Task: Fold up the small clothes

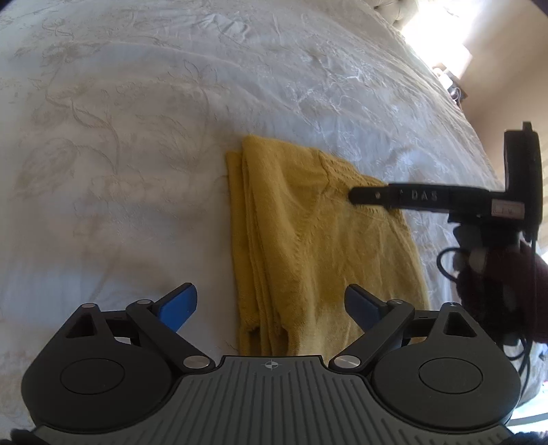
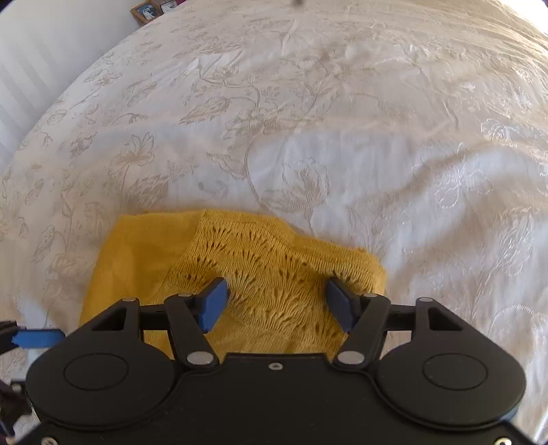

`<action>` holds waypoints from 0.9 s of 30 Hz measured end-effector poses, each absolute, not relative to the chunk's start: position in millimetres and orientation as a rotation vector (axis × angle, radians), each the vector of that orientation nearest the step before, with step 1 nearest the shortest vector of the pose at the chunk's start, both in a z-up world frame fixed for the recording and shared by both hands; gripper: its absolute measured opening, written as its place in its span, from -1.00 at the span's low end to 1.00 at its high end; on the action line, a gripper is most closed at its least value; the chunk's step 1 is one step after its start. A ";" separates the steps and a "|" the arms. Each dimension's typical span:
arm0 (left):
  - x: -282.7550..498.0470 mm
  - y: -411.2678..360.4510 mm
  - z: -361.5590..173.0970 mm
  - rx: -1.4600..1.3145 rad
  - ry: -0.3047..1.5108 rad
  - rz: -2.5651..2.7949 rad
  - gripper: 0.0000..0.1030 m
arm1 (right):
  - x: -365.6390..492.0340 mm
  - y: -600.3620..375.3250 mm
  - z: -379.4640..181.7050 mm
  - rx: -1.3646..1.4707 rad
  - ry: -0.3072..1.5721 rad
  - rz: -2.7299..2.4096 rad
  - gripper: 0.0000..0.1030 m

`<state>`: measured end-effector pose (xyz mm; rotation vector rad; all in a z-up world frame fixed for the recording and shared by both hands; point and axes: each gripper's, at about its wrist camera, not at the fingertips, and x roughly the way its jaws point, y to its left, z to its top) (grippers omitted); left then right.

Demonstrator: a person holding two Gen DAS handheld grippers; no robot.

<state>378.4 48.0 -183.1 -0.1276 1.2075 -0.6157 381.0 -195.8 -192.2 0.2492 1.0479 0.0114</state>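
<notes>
A small mustard-yellow knitted garment lies folded into a long strip on the white floral bedspread. My left gripper is open and empty, hovering over the garment's near end. My right gripper is open, its blue pads spread over the lacy knit part of the garment. In the left wrist view the right gripper reaches in from the right, its tip over the garment's far part.
The bedspread fills both views. A picture frame stands beyond the bed's far edge. A bright window and wall lie past the bed's right side. Cables hang by the right hand.
</notes>
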 end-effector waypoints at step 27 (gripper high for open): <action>424.7 16.3 -229.0 -0.301 1.282 -0.696 0.77 | 352.1 -260.7 -241.1 0.814 1.039 0.155 0.29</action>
